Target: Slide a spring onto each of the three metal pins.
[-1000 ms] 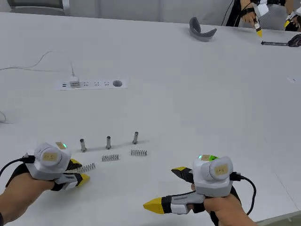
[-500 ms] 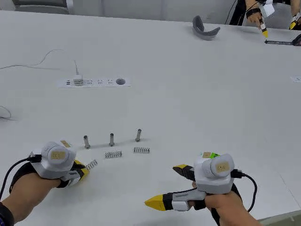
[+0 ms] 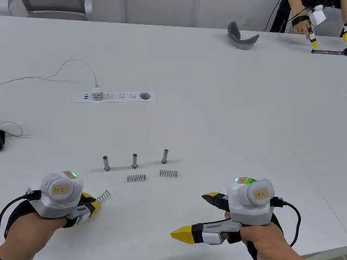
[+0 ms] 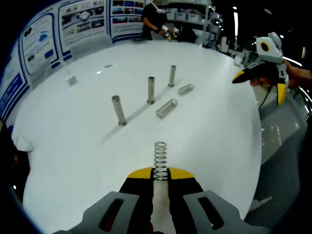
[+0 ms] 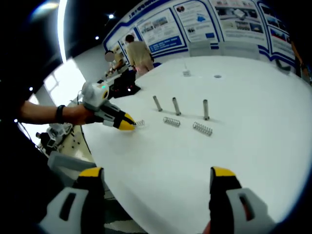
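1. Nearest to the person is the right gripper (image 3: 195,215), well apart from the middle pin (image 3: 134,160) and to the right of it. Its jaws stand wide open and there is nothing between them.
2. The left gripper (image 3: 93,201) is near and to the left of the middle pin. Its jaws are pressed together on one end of the held spring (image 4: 160,155). The rest of this spring sticks out past the yellow tips and points toward the pins. I cannot tell if its free end touches the white table (image 3: 227,119).
3. The middle spring (image 3: 136,177) lies flat on the table, just on the near side of the middle pin. The right spring (image 3: 168,173) lies flat too, near and to the right of the middle pin.
4. The middle pin stands upright in a row between the left pin (image 3: 106,163) and the right pin (image 3: 165,156). All three are bare metal.
5. Well behind the middle pin lies a white power strip (image 3: 115,96), with a white plug (image 3: 97,93) in it.
6. Much farther, behind the middle pin and to the right, there is a grey curved object (image 3: 242,37). Beyond it, at the far edge of the table, is another person's hand (image 3: 301,24).
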